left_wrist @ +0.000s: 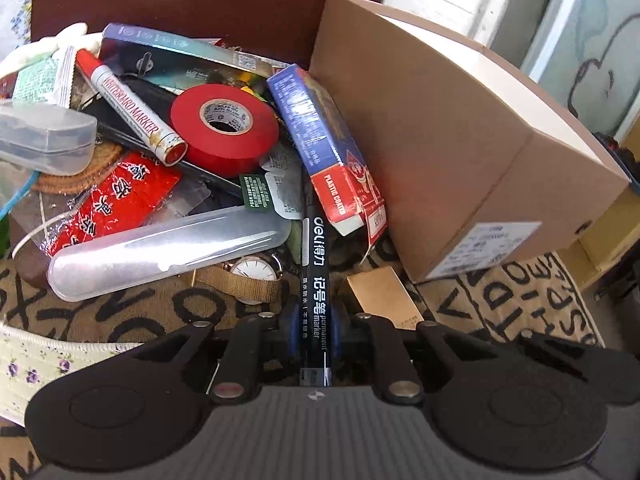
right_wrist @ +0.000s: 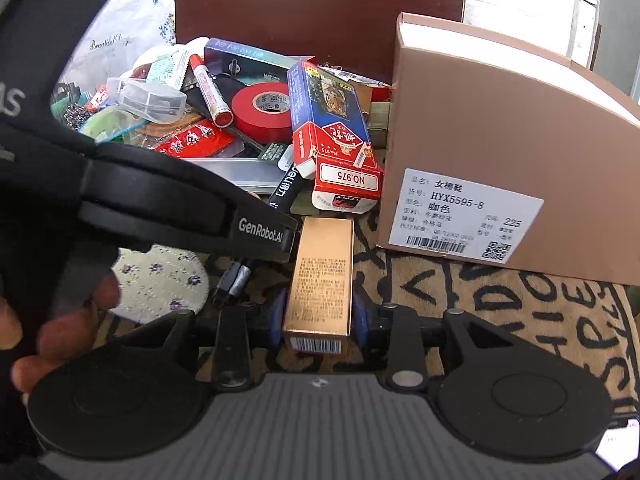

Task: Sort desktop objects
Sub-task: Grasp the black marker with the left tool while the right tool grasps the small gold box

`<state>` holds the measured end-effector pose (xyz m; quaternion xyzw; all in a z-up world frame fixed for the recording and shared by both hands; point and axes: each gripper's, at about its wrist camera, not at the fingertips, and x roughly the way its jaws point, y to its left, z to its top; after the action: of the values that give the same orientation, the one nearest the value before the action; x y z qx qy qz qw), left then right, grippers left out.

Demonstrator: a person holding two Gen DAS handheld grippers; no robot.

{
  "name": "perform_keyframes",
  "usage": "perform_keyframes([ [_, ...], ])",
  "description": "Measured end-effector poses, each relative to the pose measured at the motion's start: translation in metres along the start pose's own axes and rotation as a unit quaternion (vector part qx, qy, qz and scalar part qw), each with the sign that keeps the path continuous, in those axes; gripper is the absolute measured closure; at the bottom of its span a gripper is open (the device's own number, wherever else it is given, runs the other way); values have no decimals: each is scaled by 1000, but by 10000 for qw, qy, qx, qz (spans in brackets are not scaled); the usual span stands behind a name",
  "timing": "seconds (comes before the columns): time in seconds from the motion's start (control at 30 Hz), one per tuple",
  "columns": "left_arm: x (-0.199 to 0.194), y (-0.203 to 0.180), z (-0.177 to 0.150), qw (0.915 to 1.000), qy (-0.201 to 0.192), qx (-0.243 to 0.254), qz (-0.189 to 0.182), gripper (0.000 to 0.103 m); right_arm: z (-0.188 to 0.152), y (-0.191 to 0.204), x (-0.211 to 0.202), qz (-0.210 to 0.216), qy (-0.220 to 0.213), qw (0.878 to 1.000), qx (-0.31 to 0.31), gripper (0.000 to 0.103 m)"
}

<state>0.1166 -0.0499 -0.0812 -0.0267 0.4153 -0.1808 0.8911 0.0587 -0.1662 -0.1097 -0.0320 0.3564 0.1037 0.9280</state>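
Observation:
My left gripper (left_wrist: pixel 315 326) is shut on a black Deli permanent marker (left_wrist: pixel 314 264) that points into the pile. My right gripper (right_wrist: pixel 319 316) is shut on a small gold box (right_wrist: pixel 322 276) lying on the patterned mat; that box also shows in the left wrist view (left_wrist: pixel 384 294). The pile holds a red tape roll (left_wrist: pixel 224 128), a whiteboard marker (left_wrist: pixel 132 108), a playing-card box (left_wrist: pixel 324 140), a clear plastic case (left_wrist: pixel 168 246) and a gold watch (left_wrist: pixel 252 274). The left gripper body (right_wrist: pixel 192 208) crosses the right wrist view.
A tan shoebox (left_wrist: pixel 460 132) stands open at the right, with its label facing the right wrist view (right_wrist: pixel 460 212). A brown chair back (right_wrist: pixel 316 8) rises behind the pile. A floral cloth (right_wrist: pixel 160 284) lies at the left on the lettered mat (right_wrist: pixel 500 300).

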Motion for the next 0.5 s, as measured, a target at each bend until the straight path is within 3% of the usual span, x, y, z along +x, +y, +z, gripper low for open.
perform_keyframes([
  [0.3,-61,-3,-10,9987,-276,235,-346,89,6,-7,-49,457,-329,9984,88,73],
  [0.5,-107,-14,12,9932,-942,211,-651,90,32,-22,-95,575,-1059,9927,99,73],
])
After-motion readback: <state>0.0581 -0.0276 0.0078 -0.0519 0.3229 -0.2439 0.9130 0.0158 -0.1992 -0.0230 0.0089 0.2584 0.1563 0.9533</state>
